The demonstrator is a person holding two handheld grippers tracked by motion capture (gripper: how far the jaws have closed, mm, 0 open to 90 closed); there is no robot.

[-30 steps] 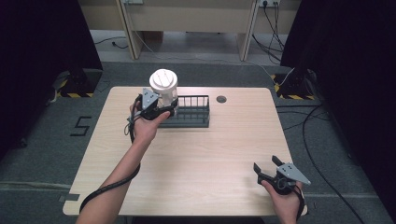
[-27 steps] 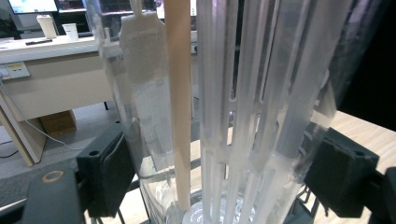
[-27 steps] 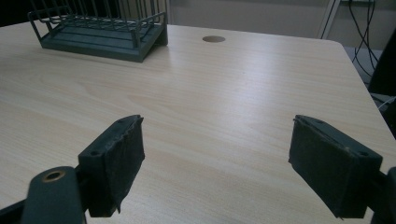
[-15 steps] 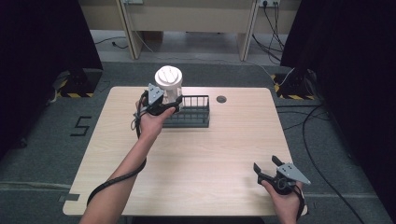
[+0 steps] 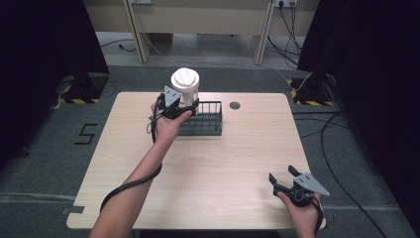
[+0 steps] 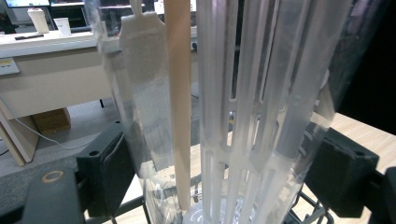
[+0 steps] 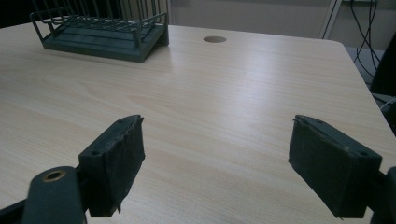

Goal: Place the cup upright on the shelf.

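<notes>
Your left gripper point(image 5: 184, 107) clamps the clear plastic container point(image 5: 185, 88) above the wire rack point(image 5: 204, 119); your right gripper point(image 5: 283, 179) rests wide open, empty, near the tabletop's point(image 5: 208, 163) front right corner.

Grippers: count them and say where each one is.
2. The left gripper is at the table's far side, clamped on a clear container above the dark wire rack. The right gripper is open at the near right corner.

On a pale wooden surface point(image 5: 198, 163), the left tool point(image 5: 179, 105) grips a white-lidded cup point(image 5: 185, 85) above the left end of a dark wire rack point(image 5: 204, 119), while the right tool point(image 5: 286, 181) rests open near the front right corner.
</notes>
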